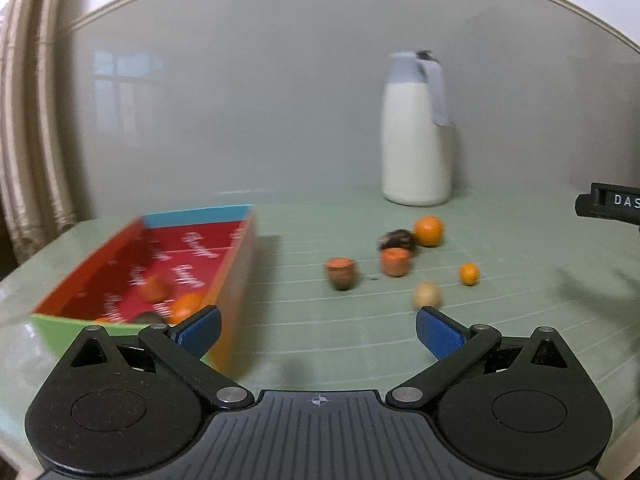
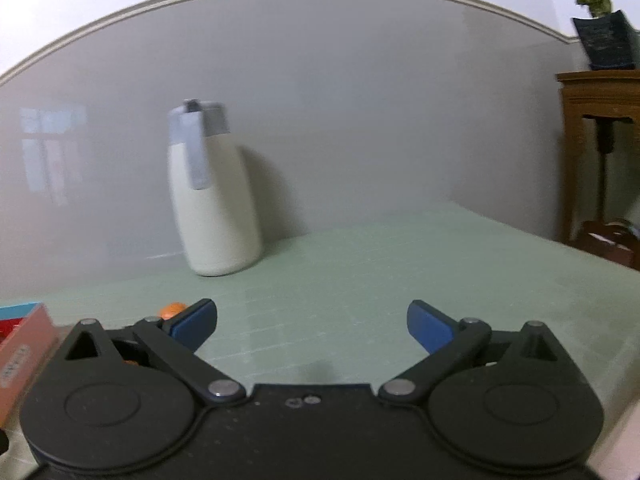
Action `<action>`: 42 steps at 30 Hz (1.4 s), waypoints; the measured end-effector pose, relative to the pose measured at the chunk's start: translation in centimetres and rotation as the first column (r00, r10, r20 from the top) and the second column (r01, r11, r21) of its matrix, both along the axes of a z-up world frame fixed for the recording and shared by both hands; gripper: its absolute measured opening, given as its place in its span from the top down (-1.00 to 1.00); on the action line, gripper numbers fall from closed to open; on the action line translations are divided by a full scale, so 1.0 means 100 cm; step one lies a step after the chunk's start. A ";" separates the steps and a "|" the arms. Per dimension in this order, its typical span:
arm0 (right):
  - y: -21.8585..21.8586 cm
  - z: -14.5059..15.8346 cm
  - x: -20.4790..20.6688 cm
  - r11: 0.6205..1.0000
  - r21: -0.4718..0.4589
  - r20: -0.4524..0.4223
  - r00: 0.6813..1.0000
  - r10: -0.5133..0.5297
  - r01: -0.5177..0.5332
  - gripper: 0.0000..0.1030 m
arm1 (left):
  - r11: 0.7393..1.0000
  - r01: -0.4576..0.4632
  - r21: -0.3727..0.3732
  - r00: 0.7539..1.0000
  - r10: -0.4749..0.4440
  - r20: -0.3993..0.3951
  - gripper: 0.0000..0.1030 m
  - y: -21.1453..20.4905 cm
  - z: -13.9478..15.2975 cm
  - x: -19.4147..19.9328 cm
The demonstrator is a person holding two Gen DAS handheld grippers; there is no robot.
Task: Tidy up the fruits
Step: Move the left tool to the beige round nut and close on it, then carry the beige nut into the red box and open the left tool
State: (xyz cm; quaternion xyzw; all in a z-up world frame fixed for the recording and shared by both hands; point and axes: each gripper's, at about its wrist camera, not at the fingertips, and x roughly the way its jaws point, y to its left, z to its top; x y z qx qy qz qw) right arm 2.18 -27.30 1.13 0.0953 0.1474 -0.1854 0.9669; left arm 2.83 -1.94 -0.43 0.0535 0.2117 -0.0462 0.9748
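In the left wrist view a red cardboard box (image 1: 236,264) with blue and green ends lies at the left, with an orange fruit (image 1: 186,305) and darker fruits inside. Loose on the green table are a large orange (image 1: 428,231), a small orange (image 1: 469,273), a dark fruit (image 1: 396,239), two reddish-orange capped fruits (image 1: 341,273) (image 1: 395,261) and a pale round fruit (image 1: 427,295). My left gripper (image 1: 318,330) is open and empty, above the table beside the box. My right gripper (image 2: 312,326) is open and empty; an orange fruit (image 2: 173,309) peeks behind its left finger.
A white thermos jug (image 1: 416,132) with a grey handle stands at the back against the wall, also in the right wrist view (image 2: 212,192). The box corner (image 2: 20,344) shows at the left there. A wooden cabinet (image 2: 600,152) stands off the table's right. A curtain (image 1: 28,120) hangs at the left.
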 end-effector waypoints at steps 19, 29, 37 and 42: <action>-0.068 -0.015 -0.037 0.988 0.052 -0.004 0.990 -0.143 0.143 -0.99 | 0.994 0.099 -0.042 0.979 -0.105 -0.174 -0.44 -0.078 -0.014 0.075; -0.076 -0.014 -0.037 0.989 0.076 0.008 0.991 -0.131 0.130 -0.99 | 0.994 0.085 -0.066 0.972 -0.098 -0.212 0.46 -0.081 -0.024 0.086; -0.075 -0.013 -0.037 0.990 0.081 0.012 0.993 -0.116 0.115 -0.99 | 0.993 0.091 -0.079 0.975 -0.105 -0.195 0.50 -0.077 -0.021 0.082; -0.069 -0.011 -0.034 0.992 0.073 0.010 0.995 -0.102 0.101 -0.99 | 0.994 0.078 -0.080 0.983 -0.090 -0.160 0.50 -0.066 -0.007 0.077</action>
